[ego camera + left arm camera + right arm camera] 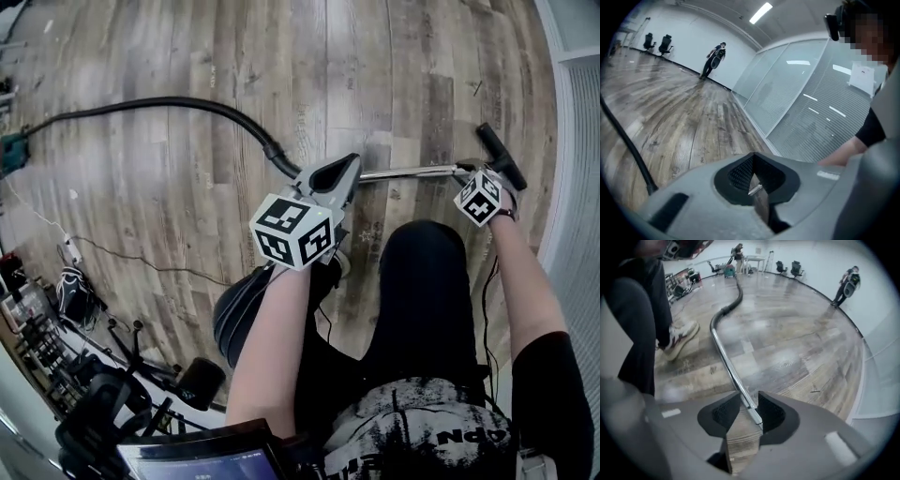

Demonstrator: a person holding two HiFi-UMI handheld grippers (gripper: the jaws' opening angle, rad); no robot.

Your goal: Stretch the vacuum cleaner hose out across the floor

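Note:
The black hose [187, 103] arcs across the wooden floor from the green vacuum cleaner [9, 153] to a chrome tube [412, 172], which ends in a black floor nozzle [502, 155]. My left gripper [349, 169] hovers over the joint of hose and tube, jaws shut. In the left gripper view only a sliver of chrome shows at the slit of the left gripper [756, 187]. My right gripper [745, 404] points steeply down near the nozzle end, jaws partly apart. The tube [726, 362] shows through its gap, with bare floor beside it.
A glass wall [811, 103] runs along the right side. Cables, tripods and gear [94, 347] crowd the lower left. The holder's shoe [679, 338] stands beside the tube. Another person [846, 284] stands far off, near office chairs [794, 268].

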